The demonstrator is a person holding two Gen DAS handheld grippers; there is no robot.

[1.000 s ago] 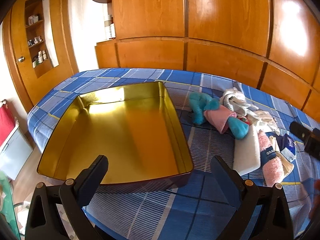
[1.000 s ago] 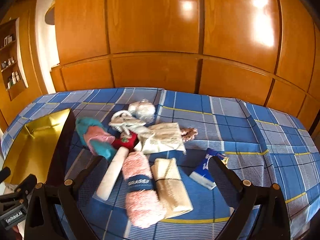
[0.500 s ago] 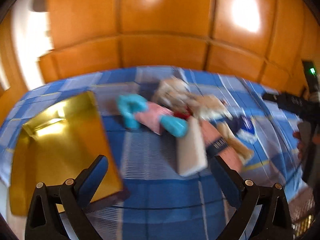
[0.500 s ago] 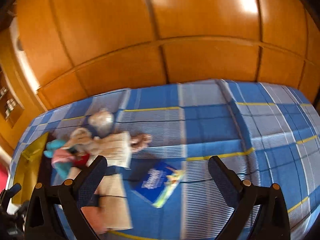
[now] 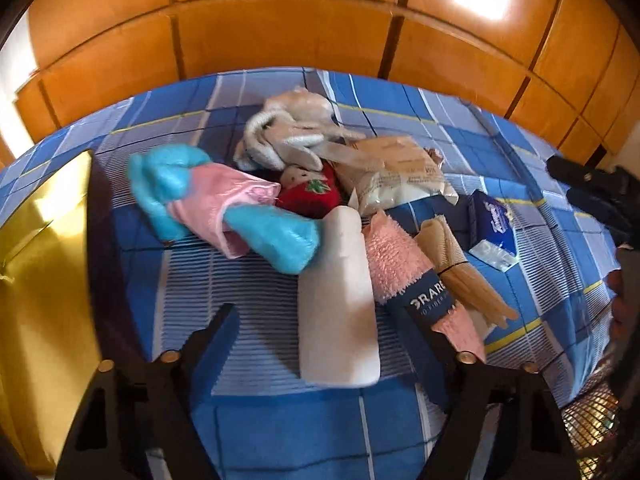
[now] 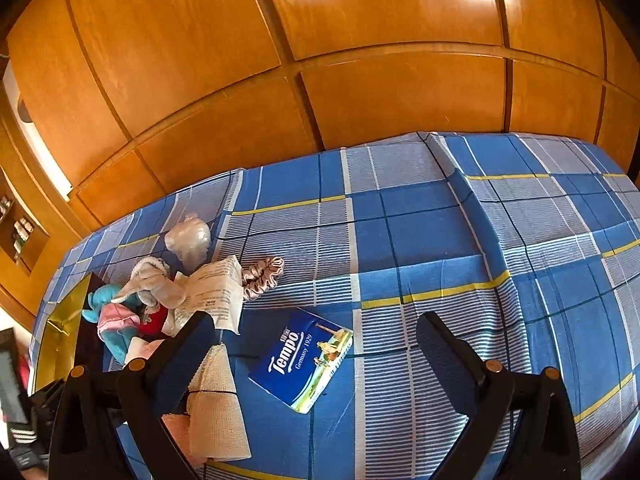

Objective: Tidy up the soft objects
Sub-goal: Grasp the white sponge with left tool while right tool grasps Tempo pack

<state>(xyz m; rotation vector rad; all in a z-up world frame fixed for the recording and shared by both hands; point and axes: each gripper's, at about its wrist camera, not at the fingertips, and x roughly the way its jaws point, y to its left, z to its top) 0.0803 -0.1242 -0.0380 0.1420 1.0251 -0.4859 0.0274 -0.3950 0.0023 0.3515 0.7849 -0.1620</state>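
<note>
A pile of soft things lies on the blue plaid bed. In the left wrist view I see a white roll (image 5: 340, 300), a pink towel with a dark band (image 5: 408, 276), a beige cloth (image 5: 460, 272), a turquoise and pink plush (image 5: 216, 204), a red doll (image 5: 308, 190) and a grey-white plush (image 5: 288, 136). My left gripper (image 5: 328, 340) is open, just before the white roll. My right gripper (image 6: 316, 340) is open above a blue Tempo tissue pack (image 6: 300, 360). The beige cloth (image 6: 216, 408) lies by its left finger.
A gold metal tray (image 5: 44, 280) stands at the left of the pile and shows in the right wrist view (image 6: 60, 332) too. A paper-wrapped packet (image 6: 216, 292), a satin scrunchie (image 6: 262, 276) and a clear bag (image 6: 188, 240) lie behind. Wooden wall panels back the bed.
My left gripper has swung right from the gold tray to the pile, close to the white roll. My right gripper has swung right from the pile to the tissue pack.
</note>
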